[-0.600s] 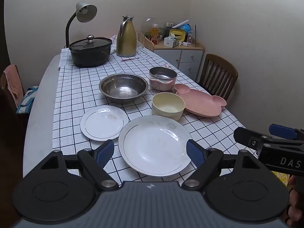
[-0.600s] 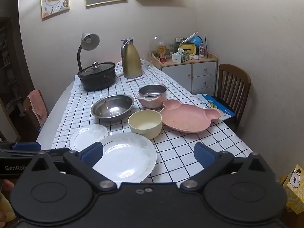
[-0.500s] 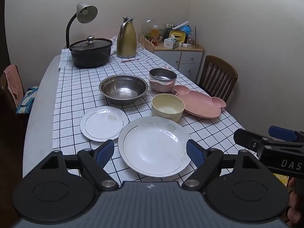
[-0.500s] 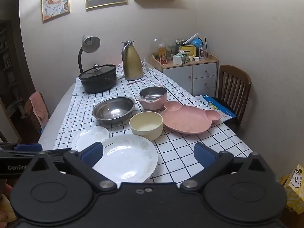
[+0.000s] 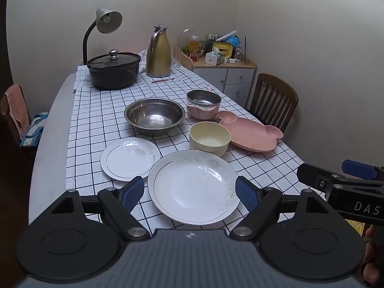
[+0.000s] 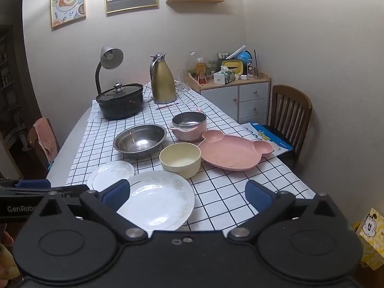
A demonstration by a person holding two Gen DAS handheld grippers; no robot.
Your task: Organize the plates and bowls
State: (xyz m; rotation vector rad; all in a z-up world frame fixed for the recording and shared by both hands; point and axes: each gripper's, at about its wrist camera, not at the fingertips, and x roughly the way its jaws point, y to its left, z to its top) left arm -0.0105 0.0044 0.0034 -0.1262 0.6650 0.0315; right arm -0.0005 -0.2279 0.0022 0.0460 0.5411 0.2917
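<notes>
On the checked tablecloth lie a large white plate [image 5: 194, 187] [image 6: 156, 199] at the near edge and a small white plate [image 5: 129, 158] [image 6: 110, 174] to its left. Behind them stand a cream bowl [image 5: 209, 138] [image 6: 180, 158], a steel bowl [image 5: 154, 115] [image 6: 140, 140], a pink pot with a steel liner [image 5: 203, 103] [image 6: 188, 126] and a pink bear-shaped plate [image 5: 249, 132] [image 6: 232, 151]. My left gripper [image 5: 190, 192] hovers open over the near edge, its fingers either side of the large plate. My right gripper [image 6: 187, 195] is open and empty, held back from the table.
A lidded black pot [image 5: 114, 69], a gold jug [image 5: 158, 55] and a desk lamp [image 5: 105, 21] occupy the far end. A wooden chair [image 5: 273, 98] and a cabinet [image 5: 225, 76] stand to the right, another chair [image 5: 14, 110] to the left.
Both views have tilted up and drawn back a little, so the dishes sit slightly lower in frame. Nothing on the table moved; both grippers stay open.
</notes>
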